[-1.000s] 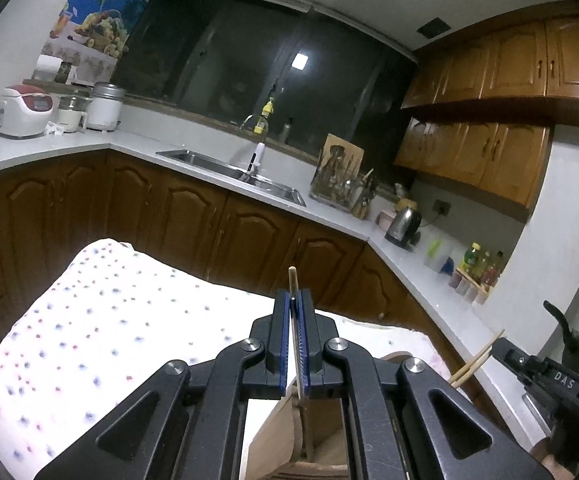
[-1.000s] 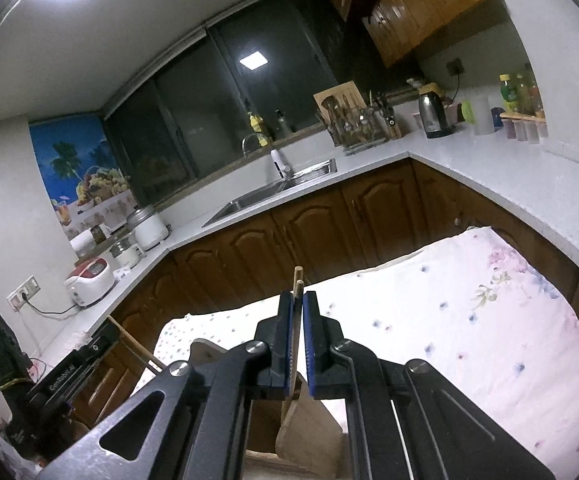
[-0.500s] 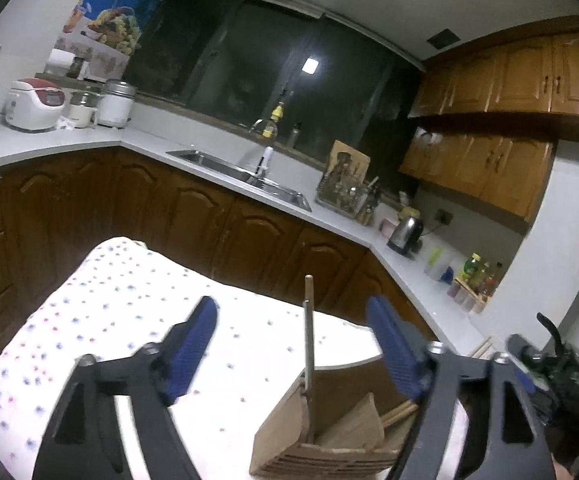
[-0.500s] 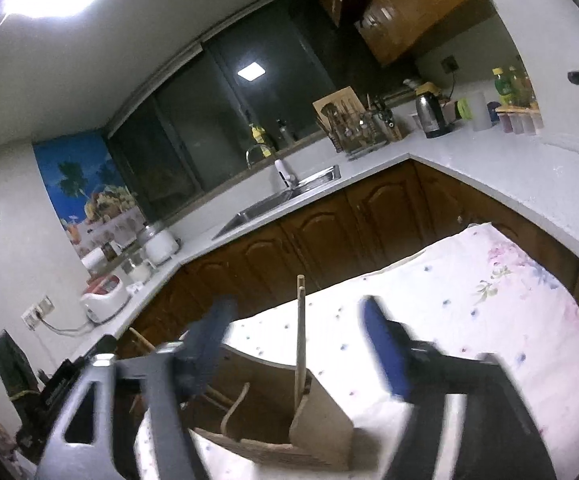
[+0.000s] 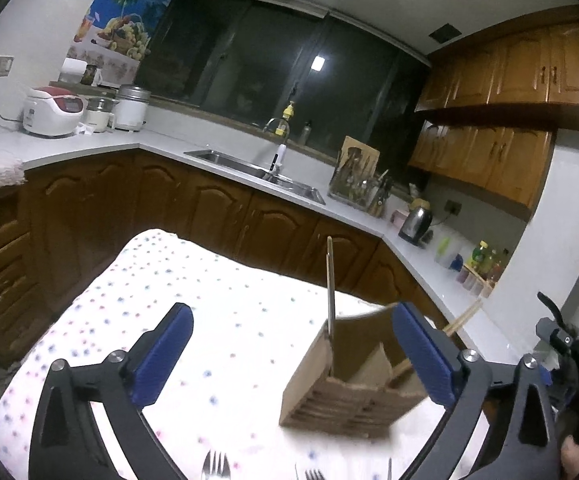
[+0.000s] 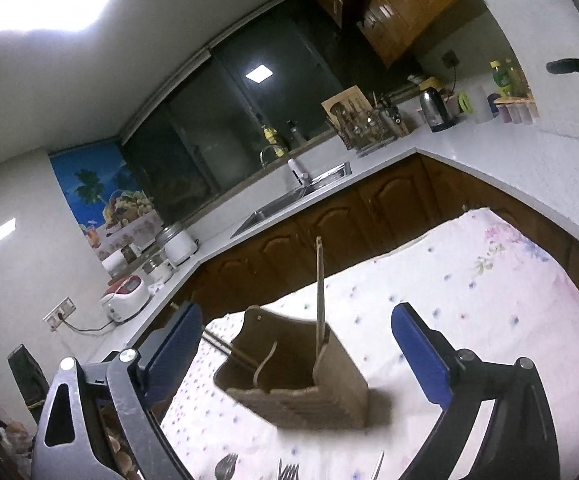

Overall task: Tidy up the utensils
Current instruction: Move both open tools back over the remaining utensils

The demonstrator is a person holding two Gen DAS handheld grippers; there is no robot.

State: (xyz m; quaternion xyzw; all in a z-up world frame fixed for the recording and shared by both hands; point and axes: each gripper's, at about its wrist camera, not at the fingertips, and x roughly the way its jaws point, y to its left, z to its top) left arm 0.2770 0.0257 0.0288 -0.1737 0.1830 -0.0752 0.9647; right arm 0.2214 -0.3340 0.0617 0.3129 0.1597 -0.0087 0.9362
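Note:
A wooden utensil holder [image 5: 345, 384] stands on the dotted tablecloth [image 5: 225, 320]; it also shows in the right wrist view [image 6: 301, 384]. Chopsticks stand upright in it [image 5: 330, 284] [image 6: 319, 280], and another pair leans out to the side [image 5: 462, 318]. My left gripper [image 5: 293, 356] is open and empty, above and behind the holder. My right gripper [image 6: 297, 356] is open and empty, with the holder between its fingers in view. Fork tines lie on the cloth at the bottom edge [image 5: 215, 466] [image 6: 225, 465].
Brown kitchen cabinets [image 5: 217, 216] and a white counter with a sink [image 5: 257, 176] run behind the table. A rice cooker [image 5: 53, 116] and a kettle [image 5: 415, 224] stand on the counter. The right gripper's body shows at the left view's right edge [image 5: 569, 344].
Both grippers opened and let go of the chopsticks, which now stand in the holder. Both have pulled back, so the holder and forks show lower in view.

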